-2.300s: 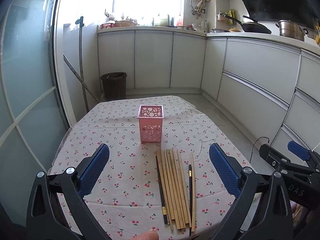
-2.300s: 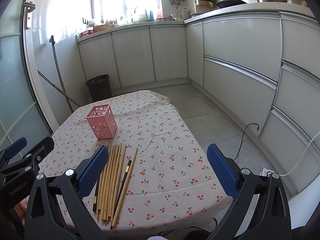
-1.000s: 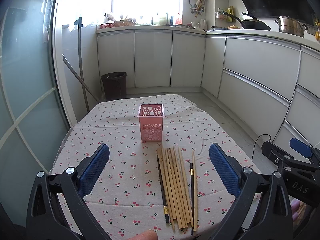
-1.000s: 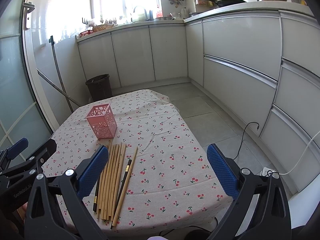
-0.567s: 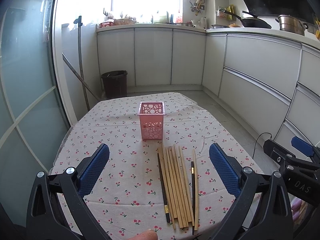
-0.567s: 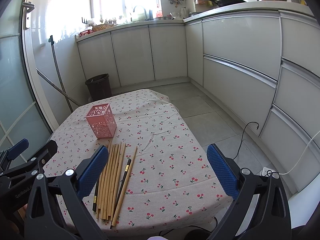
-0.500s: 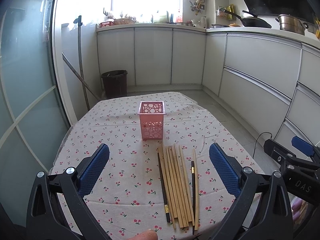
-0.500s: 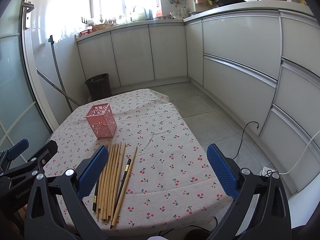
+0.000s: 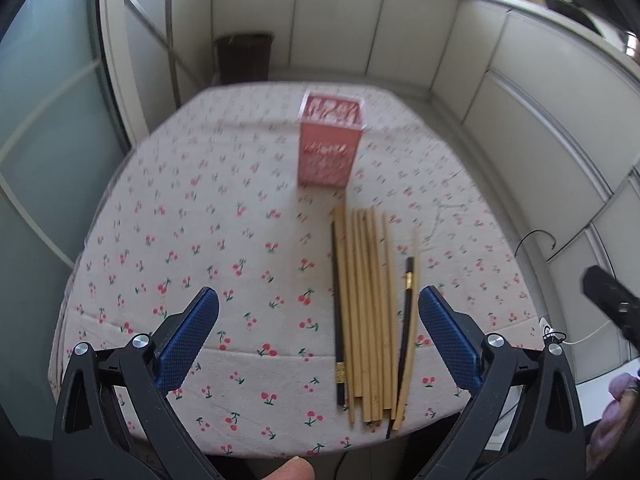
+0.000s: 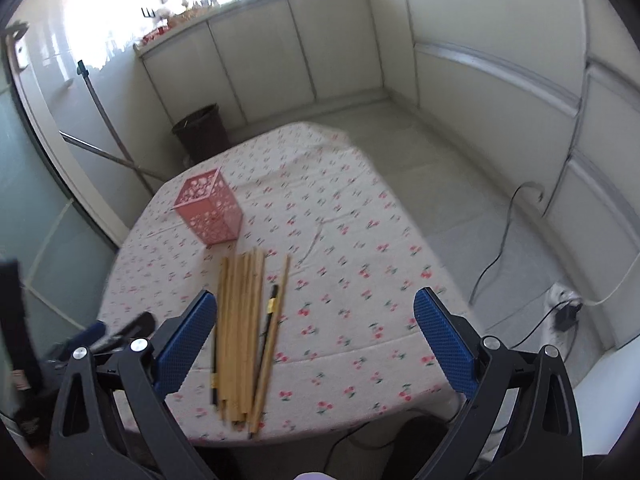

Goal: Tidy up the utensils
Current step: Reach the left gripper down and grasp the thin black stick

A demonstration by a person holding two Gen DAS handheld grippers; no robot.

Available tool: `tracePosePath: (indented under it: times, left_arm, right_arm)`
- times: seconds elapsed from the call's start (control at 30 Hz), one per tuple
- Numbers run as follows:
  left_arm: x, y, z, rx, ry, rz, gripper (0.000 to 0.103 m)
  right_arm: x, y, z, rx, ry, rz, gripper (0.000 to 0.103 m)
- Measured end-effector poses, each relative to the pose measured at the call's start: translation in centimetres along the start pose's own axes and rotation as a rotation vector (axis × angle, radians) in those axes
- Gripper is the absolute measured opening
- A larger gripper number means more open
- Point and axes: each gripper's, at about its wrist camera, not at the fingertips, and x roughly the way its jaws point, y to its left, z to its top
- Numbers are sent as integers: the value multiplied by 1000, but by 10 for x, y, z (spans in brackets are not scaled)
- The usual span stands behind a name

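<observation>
A pink perforated holder (image 9: 330, 145) stands upright on the cherry-print tablecloth (image 9: 192, 240); it also shows in the right wrist view (image 10: 210, 213). Just in front of it lies a row of several wooden chopsticks (image 9: 366, 312) with two black ones (image 9: 339, 320) among them; the same bundle shows in the right wrist view (image 10: 242, 328). My left gripper (image 9: 318, 336) is open and empty above the table's near edge, its right pad close to the chopsticks. My right gripper (image 10: 316, 340) is open and empty, hovering just right of the bundle.
White kitchen cabinets (image 10: 480, 80) run along the right and far walls. A dark waste bin (image 9: 244, 58) stands on the floor beyond the table. A glass door (image 9: 40, 120) is at the left. A cable and plug (image 10: 564, 312) lie on the floor at the right.
Both grippers have tilted downward and moved in over the table, so the chopsticks and holder now appear closer and from above. Nothing on the table has moved.
</observation>
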Motion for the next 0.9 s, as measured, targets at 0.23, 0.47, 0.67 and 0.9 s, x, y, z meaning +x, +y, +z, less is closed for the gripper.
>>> tracePosePath:
  times: [0.23,0.47,0.67,0.9]
  left_arm:
    - [52,17,31,-110,231,-11,96]
    - [100,10,63,-45,319,101,96]
    - [141,13,64,-65,422,146,94]
    - [150,17,67,-59,432,164,93]
  right_arm:
    - [52,-25,49,300,286,227,96]
    - [118,-37,58,409,449,299,96]
    - [155,-47,45,541,572,317,96]
    - [161,-52,45,559,571,295,96]
